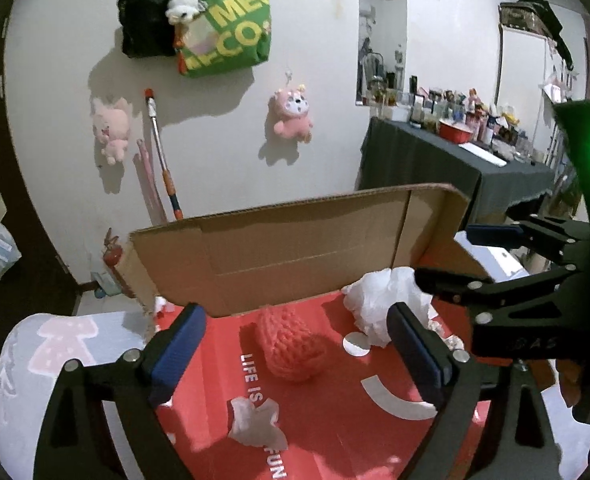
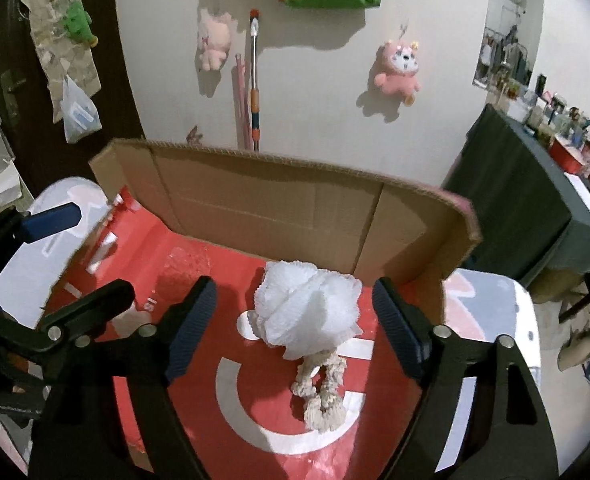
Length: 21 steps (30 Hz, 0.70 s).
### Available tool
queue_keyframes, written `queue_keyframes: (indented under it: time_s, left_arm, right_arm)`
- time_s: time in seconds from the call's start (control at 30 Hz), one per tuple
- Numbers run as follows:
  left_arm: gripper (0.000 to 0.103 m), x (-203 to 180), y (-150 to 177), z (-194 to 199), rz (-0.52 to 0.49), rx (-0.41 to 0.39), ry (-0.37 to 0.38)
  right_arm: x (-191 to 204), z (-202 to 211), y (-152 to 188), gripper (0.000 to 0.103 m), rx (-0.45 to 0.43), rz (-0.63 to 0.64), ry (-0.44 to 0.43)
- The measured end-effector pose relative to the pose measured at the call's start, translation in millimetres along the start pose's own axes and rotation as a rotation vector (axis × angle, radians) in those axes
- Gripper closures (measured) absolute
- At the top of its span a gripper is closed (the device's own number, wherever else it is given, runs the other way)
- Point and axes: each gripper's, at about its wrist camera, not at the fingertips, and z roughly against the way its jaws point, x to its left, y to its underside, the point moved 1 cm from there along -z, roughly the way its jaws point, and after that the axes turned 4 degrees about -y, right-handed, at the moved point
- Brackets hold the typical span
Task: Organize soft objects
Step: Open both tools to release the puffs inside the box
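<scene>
A: From the left wrist view, our left gripper stands wide open at the bottom of the frame, its blue pads far apart and nothing pressed between them. Through the gap we see the pink knitted ball lying on the red floor of the cardboard box, at about the centre of the frame.

B: And just right of it, toward the middle right, we have the white mesh puff, resting near the box's raised brown flap. A pale crumpled piece lies lower down, by the white lettering.

A: We can also see our right gripper coming in from the right edge, above the puff.

B: In the right wrist view that right gripper is open too, pads well apart, gripping nothing. The white mesh puff sits between the two fingers in the centre of the frame, untouched by either pad as far as we can tell.

A: Below the puff we see a cream knotted rope lying on the white ring printed on the red floor.

B: Our left gripper shows at the left edge there, one blue pad pointing toward the box. The pink ball is only a blur behind our left finger.
</scene>
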Motion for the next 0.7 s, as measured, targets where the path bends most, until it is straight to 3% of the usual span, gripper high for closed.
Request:
queue_keyframes:
  time_s: [0.53, 0.7]
  left_arm:
    - [0.000, 1, 19, 107, 0.036, -0.140, -0.007]
    - [0.000, 5, 33, 140, 0.067, -0.181, 0.010]
  right_arm:
    - [22, 118, 25, 0.022, -0.145, 0.025, -0.003]
    - [23, 151, 44, 0.017, -0.190, -0.006, -0.036]
